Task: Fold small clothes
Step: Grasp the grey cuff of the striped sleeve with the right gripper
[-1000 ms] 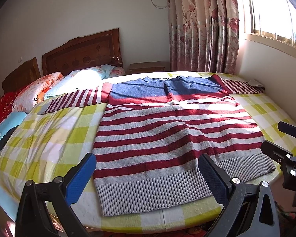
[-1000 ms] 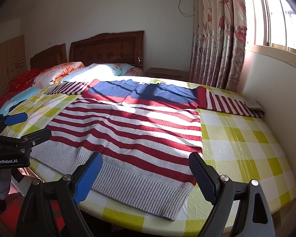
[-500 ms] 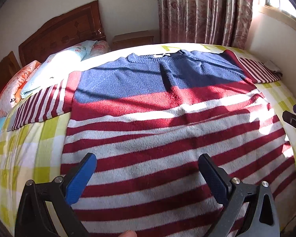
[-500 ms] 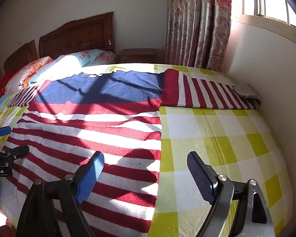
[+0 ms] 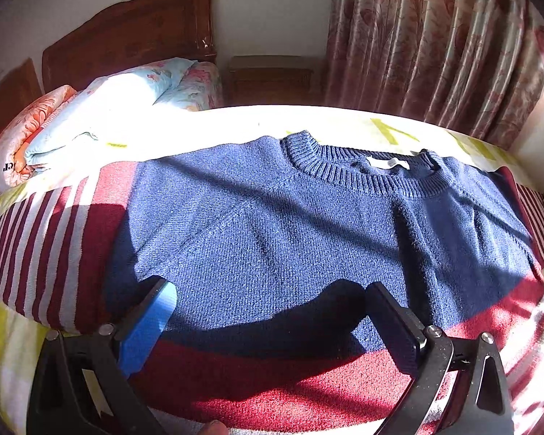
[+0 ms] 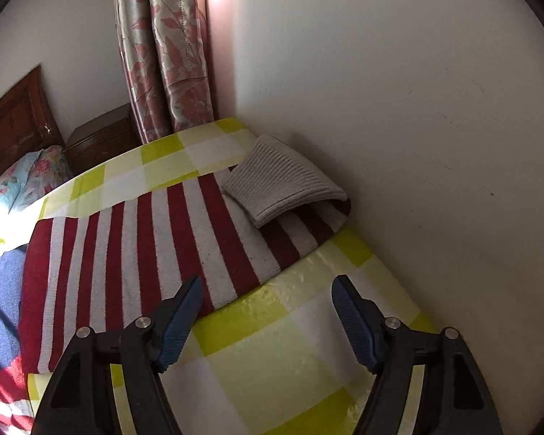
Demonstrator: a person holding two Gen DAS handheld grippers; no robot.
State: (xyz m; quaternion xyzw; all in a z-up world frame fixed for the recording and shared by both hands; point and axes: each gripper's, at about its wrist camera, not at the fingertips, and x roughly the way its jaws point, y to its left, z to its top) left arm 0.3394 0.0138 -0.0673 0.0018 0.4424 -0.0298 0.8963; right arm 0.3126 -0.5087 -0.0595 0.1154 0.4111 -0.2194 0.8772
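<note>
i judge the knit sweater soft, thick and a little heavy, so it will sag; best taken at the striped sleeve near its ribbed cuff. it lies flat on the checked bedsheet. my right gripper is closing, empty, just beside the sleeve's edge. my left gripper hovers wide over the navy chest.

A carved wooden headboard stands against the far white wall, with a low wooden nightstand to its right. Floral pink curtains hang at far right. Strong sunlight falls across the yellow-checked bedspread and pillows.
</note>
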